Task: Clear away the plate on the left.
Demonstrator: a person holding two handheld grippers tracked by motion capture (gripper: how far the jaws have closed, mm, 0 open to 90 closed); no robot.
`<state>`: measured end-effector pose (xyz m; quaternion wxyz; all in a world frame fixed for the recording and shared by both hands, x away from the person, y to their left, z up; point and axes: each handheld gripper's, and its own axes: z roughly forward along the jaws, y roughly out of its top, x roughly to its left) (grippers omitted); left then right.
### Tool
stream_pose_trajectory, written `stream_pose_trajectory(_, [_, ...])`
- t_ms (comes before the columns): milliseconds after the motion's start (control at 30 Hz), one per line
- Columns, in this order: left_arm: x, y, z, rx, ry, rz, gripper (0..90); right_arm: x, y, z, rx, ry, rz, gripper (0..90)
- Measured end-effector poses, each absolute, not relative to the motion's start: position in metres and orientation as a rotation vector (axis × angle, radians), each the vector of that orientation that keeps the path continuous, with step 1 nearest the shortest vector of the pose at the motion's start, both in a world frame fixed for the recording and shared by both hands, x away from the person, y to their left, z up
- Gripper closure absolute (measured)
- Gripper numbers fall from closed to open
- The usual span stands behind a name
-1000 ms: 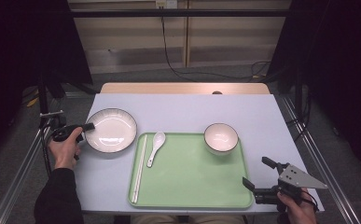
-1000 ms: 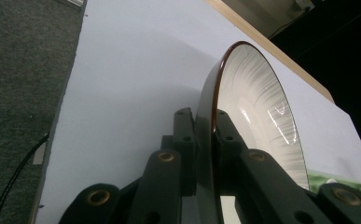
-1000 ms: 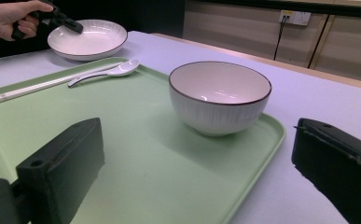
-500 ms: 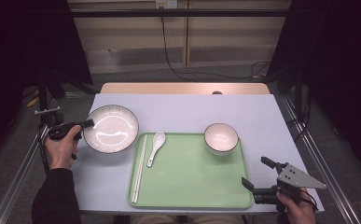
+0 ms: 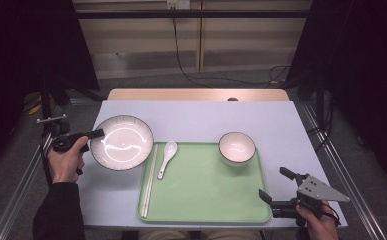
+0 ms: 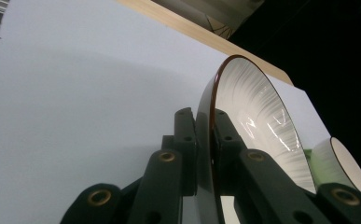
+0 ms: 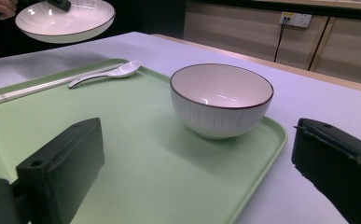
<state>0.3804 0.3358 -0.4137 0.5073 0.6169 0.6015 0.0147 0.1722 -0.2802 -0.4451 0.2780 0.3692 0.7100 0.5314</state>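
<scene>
- Your left hand-held gripper [image 5: 95, 134] is pinching the left rim of the white plate [image 5: 122, 142]; in the left gripper view the two black jaws clamp the dark-edged rim [image 6: 209, 140] from both sides.
- The plate hangs in the air above the table [image 5: 196, 117]: the right gripper view shows it [image 7: 65, 18] lifted clear of the surface, its shadow on the table below.
- In the high view the plate sits just left of the green tray [image 5: 206, 187], its right edge over the tray's top-left corner.
- On the tray, the chopsticks [image 5: 149, 180] lie along the left edge, and the white spoon [image 5: 166, 157] lies just beside them, bowl end towards the far side.
- The small white bowl [image 5: 237, 148] stands upright in the tray's far right corner, well apart from the plate.
- Your right hand-held gripper [image 5: 272, 187] sits at the near right corner of the table, jaws spread wide with nothing between them, pointing across the tray towards the bowl [image 7: 221, 100].
</scene>
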Motion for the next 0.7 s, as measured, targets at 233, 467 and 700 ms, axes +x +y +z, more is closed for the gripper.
stream_pose_trajectory(233, [0.376, 0.317, -0.410, 1.500, 1.407, -0.014, 83.3, 0.173, -0.280, -0.445, 0.981, 1.903, 1.426, 1.9])
stream_pose_trajectory(467, [0.371, 0.302, -0.408, 1.524, 1.397, -0.021, 83.2, 0.173, -0.280, -0.445, 0.983, 1.902, 1.424, 1.9])
stream_pose_trajectory(700, [0.362, 0.287, -0.404, 1.574, 1.345, -0.036, 83.0, 0.173, -0.279, -0.445, 0.984, 1.906, 1.423, 1.8])
